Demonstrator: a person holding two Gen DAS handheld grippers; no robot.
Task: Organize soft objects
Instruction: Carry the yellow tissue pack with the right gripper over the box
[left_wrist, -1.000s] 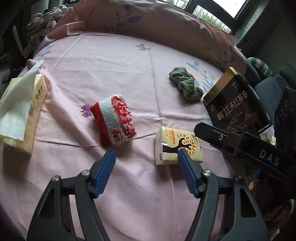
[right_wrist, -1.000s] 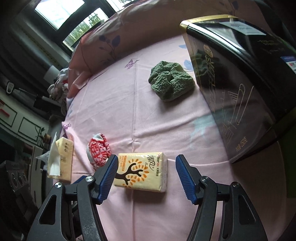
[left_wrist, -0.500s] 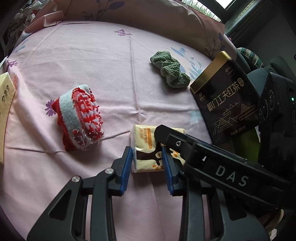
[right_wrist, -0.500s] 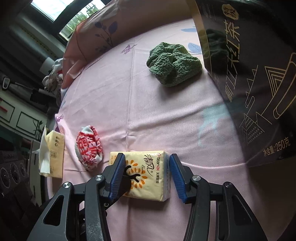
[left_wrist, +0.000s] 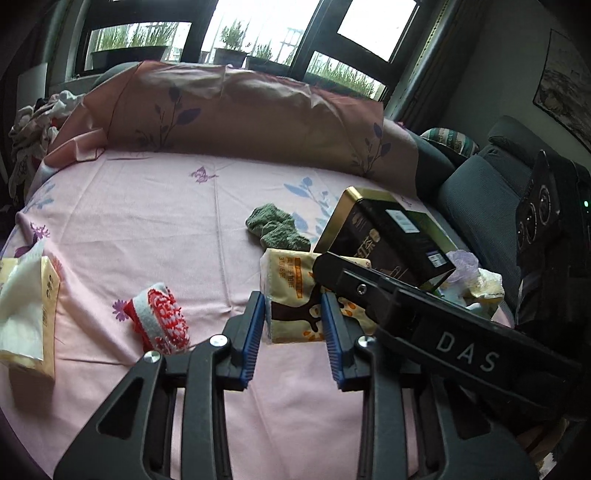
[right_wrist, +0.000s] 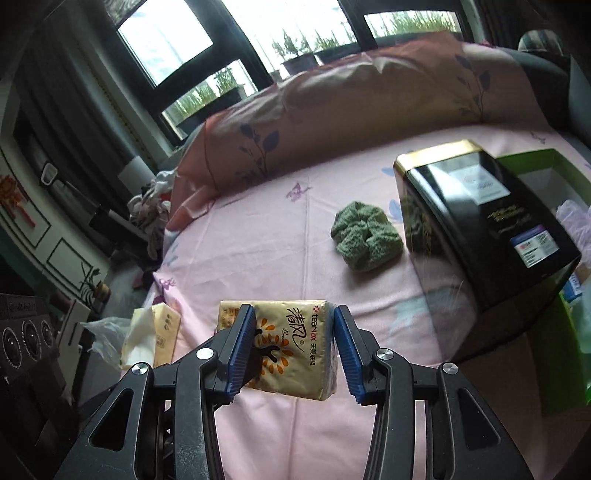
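A yellow tissue pack with a brown tree print hangs just above the pink bedsheet. My left gripper is shut on its near end, pads pressing both sides. From the right, a finger of the right gripper crosses over the pack. In the right wrist view the same tissue pack sits between the blue pads of my right gripper, whose jaws are closing and press on it. A green knitted scrunchie and a red-and-white knitted roll lie on the sheet.
A black and gold tea tin leans at the right beside a green box holding soft items. An open tissue box lies at the left edge. A pink pillow lines the back.
Both grippers closed around the tissue pack from opposite sides, then rose with it off the sheet and tipped upward, so the window and pillow now show.
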